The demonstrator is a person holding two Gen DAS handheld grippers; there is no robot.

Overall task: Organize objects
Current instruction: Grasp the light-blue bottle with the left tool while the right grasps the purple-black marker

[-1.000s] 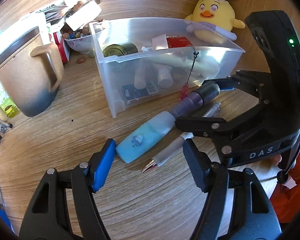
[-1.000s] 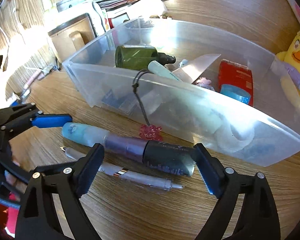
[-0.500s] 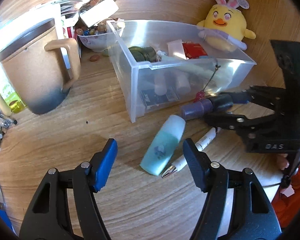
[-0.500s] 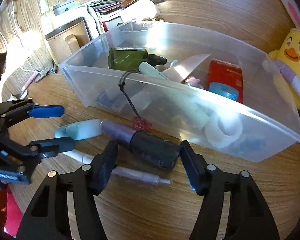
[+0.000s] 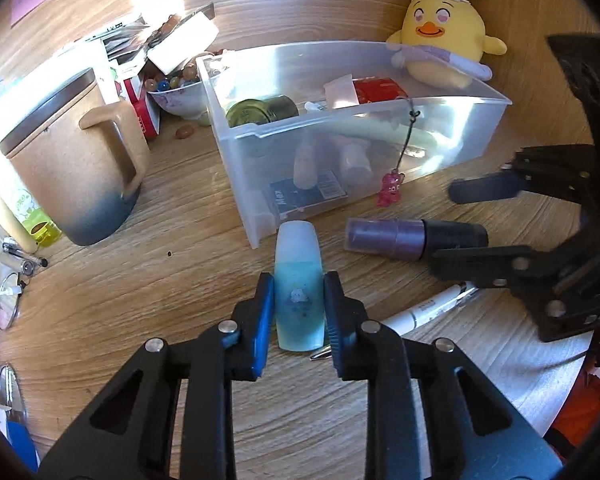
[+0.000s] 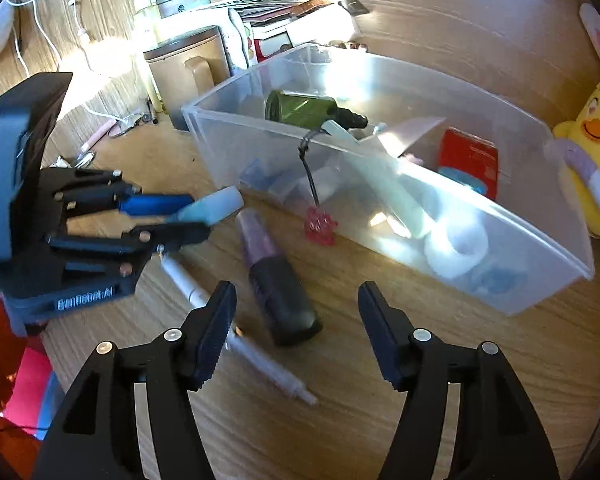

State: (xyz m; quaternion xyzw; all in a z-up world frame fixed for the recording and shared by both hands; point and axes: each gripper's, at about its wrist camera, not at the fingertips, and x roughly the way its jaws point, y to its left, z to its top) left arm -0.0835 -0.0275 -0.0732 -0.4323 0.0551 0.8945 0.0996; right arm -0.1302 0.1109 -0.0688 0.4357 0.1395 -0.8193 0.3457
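Note:
A light blue bottle (image 5: 298,248) with a frosted cap lies on the wooden table, and my left gripper (image 5: 299,284) is closing with both blue pads pressed on its sides. In the right wrist view the same bottle (image 6: 216,206) sticks out of the left gripper (image 6: 188,212). A purple tube with a black cap (image 6: 276,276) lies between the fingers of my right gripper (image 6: 297,290). That gripper's jaws are opening and stand clear of the tube. A white pen (image 5: 424,308) lies beside the tube. The clear plastic bin (image 5: 460,104) behind holds several small items.
A pink bear charm (image 5: 390,194) hangs on a cord over the bin's front wall. A large tan mug (image 5: 68,160) stands to the left, a bowl of beads (image 5: 176,92) and stacked papers behind it. A yellow plush chick (image 5: 444,52) sits behind the bin. Glasses and pens lie at the far left.
The blue bottle swung apart from the purple tube and my left jaws closed onto it. My right jaws narrowed around the tube, which turned on the table.

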